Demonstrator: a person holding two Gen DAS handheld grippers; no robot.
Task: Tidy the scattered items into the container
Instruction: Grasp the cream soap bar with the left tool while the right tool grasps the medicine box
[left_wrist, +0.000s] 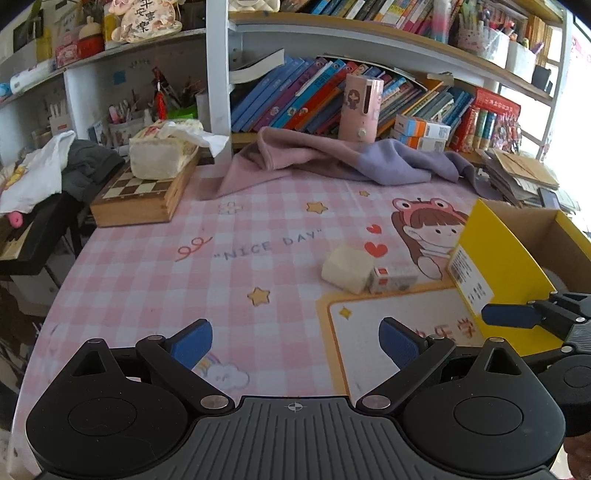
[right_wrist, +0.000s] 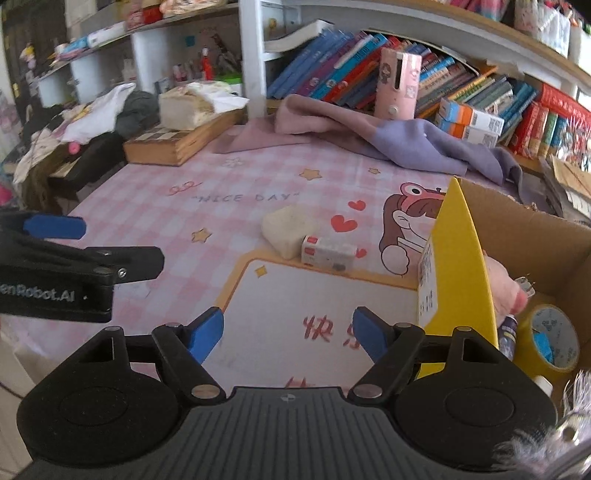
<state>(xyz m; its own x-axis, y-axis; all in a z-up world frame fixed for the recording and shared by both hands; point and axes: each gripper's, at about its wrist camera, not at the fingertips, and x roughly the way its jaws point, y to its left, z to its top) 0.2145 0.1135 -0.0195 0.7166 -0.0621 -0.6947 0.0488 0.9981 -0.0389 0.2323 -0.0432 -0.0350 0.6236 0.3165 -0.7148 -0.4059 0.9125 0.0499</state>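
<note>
A cream block (left_wrist: 347, 267) (right_wrist: 288, 229) and a small white-and-red box (left_wrist: 393, 278) (right_wrist: 328, 253) lie touching each other on the pink checked tablecloth. A yellow cardboard box (left_wrist: 502, 266) (right_wrist: 458, 258) stands to their right, flaps open. Inside it I see a yellow tape roll (right_wrist: 550, 338), a pink soft item (right_wrist: 502, 288) and other small things. My left gripper (left_wrist: 295, 341) is open and empty, low over the cloth, short of the block. My right gripper (right_wrist: 288, 336) is open and empty, beside the box's left flap.
A wooden chess box (left_wrist: 144, 195) with a tissue pack on it sits at the back left. A pink-and-purple cloth (left_wrist: 332, 158) lies along the back. A pink cylinder (left_wrist: 362, 107) stands before leaning books. Paper stacks (left_wrist: 517, 173) sit at the right.
</note>
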